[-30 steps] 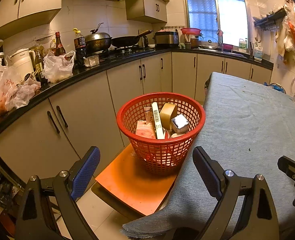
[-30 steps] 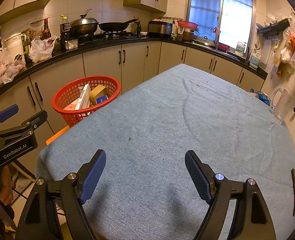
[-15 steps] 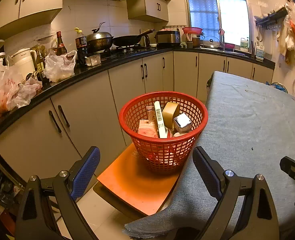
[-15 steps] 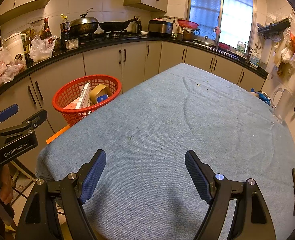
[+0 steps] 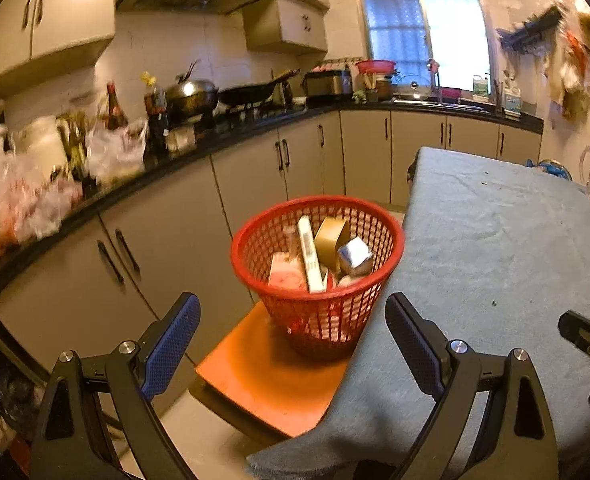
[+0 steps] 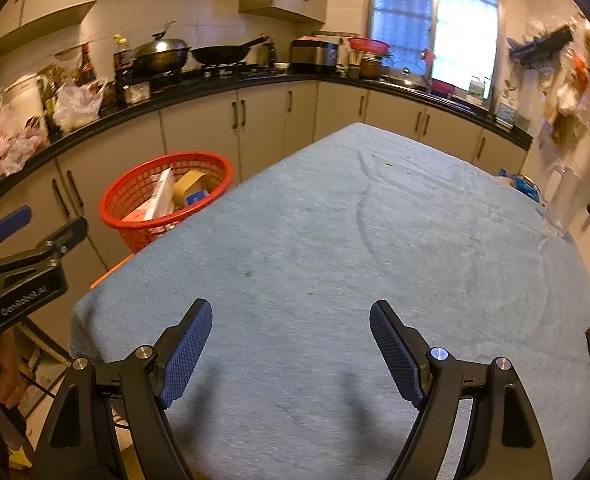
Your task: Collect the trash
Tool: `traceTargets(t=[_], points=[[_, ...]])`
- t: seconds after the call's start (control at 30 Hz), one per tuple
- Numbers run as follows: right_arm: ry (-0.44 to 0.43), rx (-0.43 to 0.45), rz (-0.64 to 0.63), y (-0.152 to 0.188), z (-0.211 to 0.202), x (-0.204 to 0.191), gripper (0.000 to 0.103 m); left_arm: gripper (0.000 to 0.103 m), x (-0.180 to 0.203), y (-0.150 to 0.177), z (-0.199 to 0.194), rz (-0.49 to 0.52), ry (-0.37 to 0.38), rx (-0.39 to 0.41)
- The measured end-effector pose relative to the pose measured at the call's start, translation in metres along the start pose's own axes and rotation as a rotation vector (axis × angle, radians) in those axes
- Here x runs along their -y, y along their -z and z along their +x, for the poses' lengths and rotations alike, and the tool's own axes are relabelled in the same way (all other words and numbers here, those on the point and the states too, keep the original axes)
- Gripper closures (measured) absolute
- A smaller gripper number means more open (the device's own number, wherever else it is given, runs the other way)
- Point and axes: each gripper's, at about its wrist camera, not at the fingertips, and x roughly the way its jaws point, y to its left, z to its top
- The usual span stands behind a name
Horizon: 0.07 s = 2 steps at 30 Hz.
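Left wrist view: left gripper (image 5: 293, 328) with blue-padded fingers (image 5: 171, 346) spread wide, nothing between them, hovering over the edge of the table (image 5: 495, 248) and facing a red mesh basket (image 5: 317, 280); basket standing on an orange stool (image 5: 271, 380) just beside the table's grey-blue cloth; inside it a gold box (image 5: 331, 238), a crumpled silver wrapper (image 5: 355, 258), a long white carton (image 5: 310, 258) leaning upright and a pink packet (image 5: 285, 276); behind, a black kitchen counter (image 5: 215, 148) with a wok (image 5: 247, 94), bottles and plastic bags, blurred at the left.

Right wrist view: right gripper (image 6: 291, 344) likewise with fingers (image 6: 395, 354) held wide apart and empty, above the bare cloth near the table's close edge; same basket (image 6: 163, 200) at the left beyond the table corner, trash showing over its rim; left gripper (image 6: 19, 256) seen at the far left edge; clear plastic jug (image 6: 565, 196) at the table's right side.
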Motion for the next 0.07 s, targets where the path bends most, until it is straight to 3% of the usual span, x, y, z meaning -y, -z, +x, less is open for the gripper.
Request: traceTargets(t=[0.07], points=[[0.040,0.002,0.044,0.001,-0.002,0.022,0.018,0.010,0.016,-0.010,-0.003,0.016,0.050,0.007]])
